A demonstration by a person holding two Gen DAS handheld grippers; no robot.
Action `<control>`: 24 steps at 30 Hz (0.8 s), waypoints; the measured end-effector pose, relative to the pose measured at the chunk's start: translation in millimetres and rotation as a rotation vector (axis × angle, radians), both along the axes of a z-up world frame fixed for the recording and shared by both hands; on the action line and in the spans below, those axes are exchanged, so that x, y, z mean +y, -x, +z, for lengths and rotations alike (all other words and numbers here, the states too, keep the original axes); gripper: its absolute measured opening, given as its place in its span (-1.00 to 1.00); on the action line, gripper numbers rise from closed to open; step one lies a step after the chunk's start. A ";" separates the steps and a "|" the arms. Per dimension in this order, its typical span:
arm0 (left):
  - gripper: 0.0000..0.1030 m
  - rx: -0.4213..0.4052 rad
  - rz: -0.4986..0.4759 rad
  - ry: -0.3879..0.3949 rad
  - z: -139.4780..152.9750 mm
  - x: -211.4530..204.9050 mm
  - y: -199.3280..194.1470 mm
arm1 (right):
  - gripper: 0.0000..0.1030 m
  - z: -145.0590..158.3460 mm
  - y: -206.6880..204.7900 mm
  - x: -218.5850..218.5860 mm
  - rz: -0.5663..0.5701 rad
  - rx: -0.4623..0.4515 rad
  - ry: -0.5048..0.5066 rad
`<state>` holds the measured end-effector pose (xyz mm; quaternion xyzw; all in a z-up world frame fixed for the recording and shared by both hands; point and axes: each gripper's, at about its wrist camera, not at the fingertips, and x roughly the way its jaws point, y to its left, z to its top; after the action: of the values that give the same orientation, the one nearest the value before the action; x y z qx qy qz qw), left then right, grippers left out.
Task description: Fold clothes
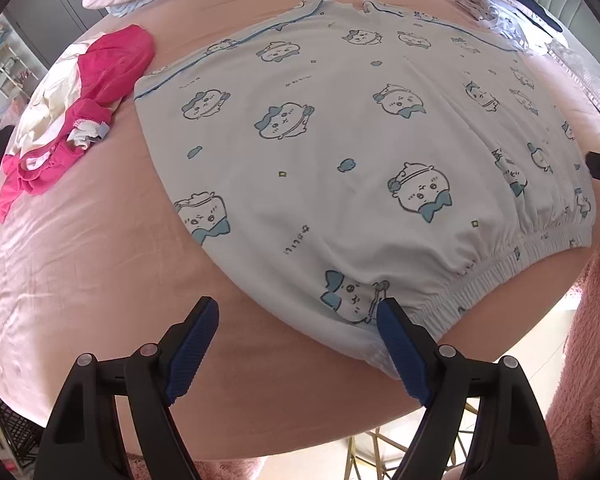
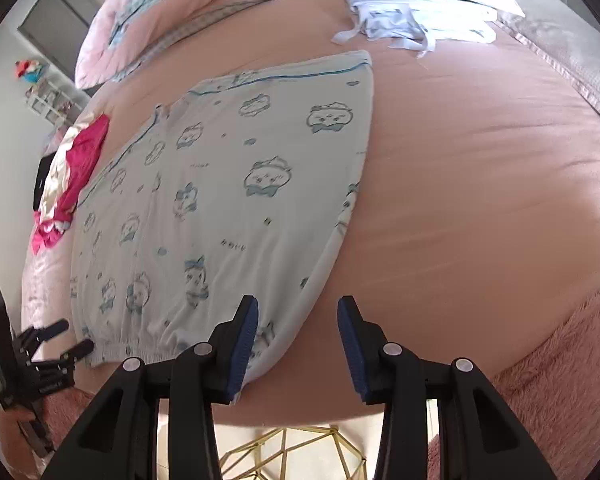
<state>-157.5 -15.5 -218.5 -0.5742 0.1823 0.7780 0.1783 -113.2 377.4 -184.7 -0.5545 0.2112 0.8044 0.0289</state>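
Observation:
A white pyjama garment (image 1: 340, 140) printed with blue cartoon faces lies flat on the pink bed sheet (image 1: 100, 264), its gathered elastic band (image 1: 500, 272) along the near edge. My left gripper (image 1: 296, 320) hangs open above the band's left near corner; its right finger (image 1: 396, 344) overlaps the cloth, and nothing is pinched. In the right wrist view the same garment (image 2: 220, 184) stretches away to the left. My right gripper (image 2: 298, 320) is open over its right near corner, the left finger (image 2: 244, 344) above the hem. The left gripper (image 2: 60, 340) shows at the far left there.
A heap of magenta and cream clothes (image 1: 80, 92) lies left of the garment. A stack of folded pale and navy clothes (image 2: 420, 4) sits at the far right, with a pink duvet (image 2: 160, 12) behind. A fluffy pink blanket (image 2: 560, 360) borders the near edge, and a gold wire frame (image 2: 296, 452) stands below.

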 end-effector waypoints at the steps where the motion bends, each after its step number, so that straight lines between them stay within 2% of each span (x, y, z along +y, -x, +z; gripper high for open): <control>1: 0.57 -0.001 0.005 -0.009 0.2 1.3 -0.6 | -0.21 -3.4 5.0 4.3 -0.010 -0.006 0.018; 4: 0.57 -0.002 0.033 -0.038 5.8 -0.9 -5.5 | -0.25 -14.2 17.1 3.3 -0.018 -0.010 0.052; 7: 0.57 0.000 0.072 -0.072 11.2 -7.0 2.4 | -0.63 -20.5 25.1 2.5 -0.003 -0.014 0.067; 10: 0.57 0.003 0.099 -0.097 15.5 -15.1 10.3 | -0.88 -21.2 31.2 6.1 0.018 -0.010 0.064; 13: 0.57 0.012 0.116 -0.093 17.4 -21.1 14.3 | -0.92 -14.0 36.8 2.6 0.048 0.016 0.065; 17: 0.57 0.003 0.144 -0.131 22.4 -27.2 5.8 | -0.92 9.9 53.4 -23.2 0.127 0.076 0.079; 24: 0.57 -0.005 0.195 -0.177 22.6 -44.6 4.9 | -0.92 38.5 103.4 -129.1 0.334 0.169 0.172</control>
<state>-162.4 -60.1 -195.9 -0.5733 0.0555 0.8032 0.1523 -216.6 248.3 -146.2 -0.5128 0.1861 0.8206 -0.1703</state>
